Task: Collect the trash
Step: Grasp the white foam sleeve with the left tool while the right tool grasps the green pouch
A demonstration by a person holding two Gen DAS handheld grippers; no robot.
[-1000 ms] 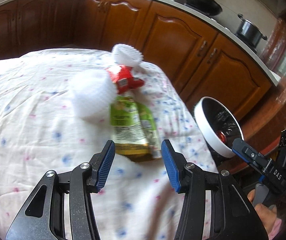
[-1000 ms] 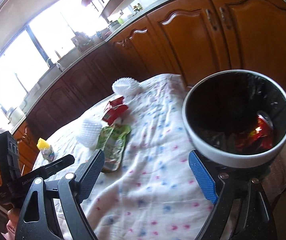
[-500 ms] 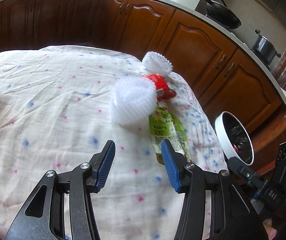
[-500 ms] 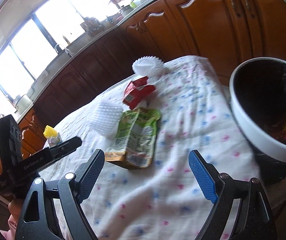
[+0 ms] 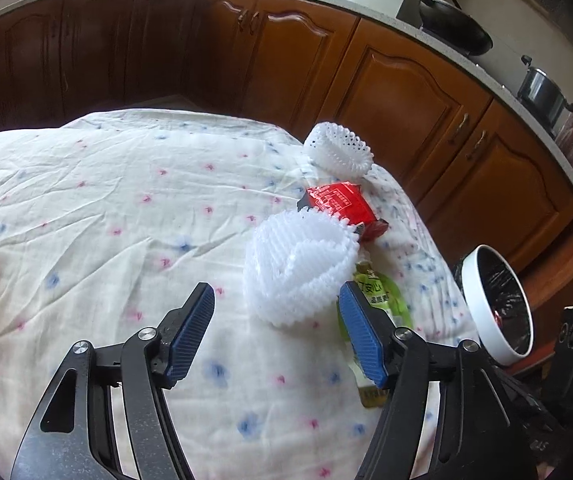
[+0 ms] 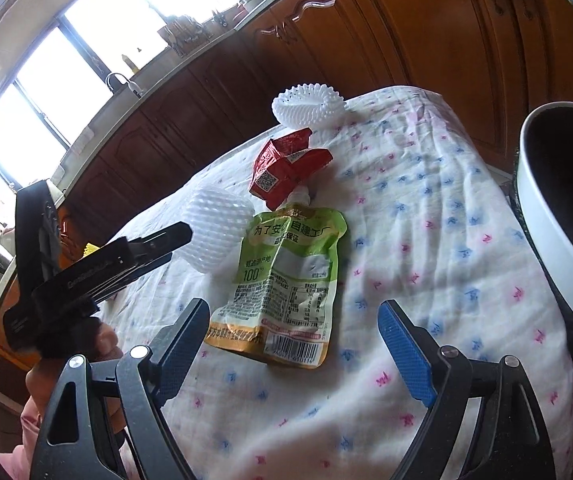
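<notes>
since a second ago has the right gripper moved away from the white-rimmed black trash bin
Yes. The right gripper swung left: the white-rimmed black trash bin slid from between its fingers to the right edge, and the green drink pouch now lies ahead.

Green pouch [image 5: 378, 292] partly behind foam net [image 5: 298, 272]

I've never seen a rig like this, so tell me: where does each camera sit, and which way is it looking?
Left wrist: rides the left claw, open, looking along its fingers at the foam net on the tablecloth.
Right wrist: rides the right claw, open, facing the green pouch; the person's hand shows.
Both show net, pouch, red wrapper, bin.
</notes>
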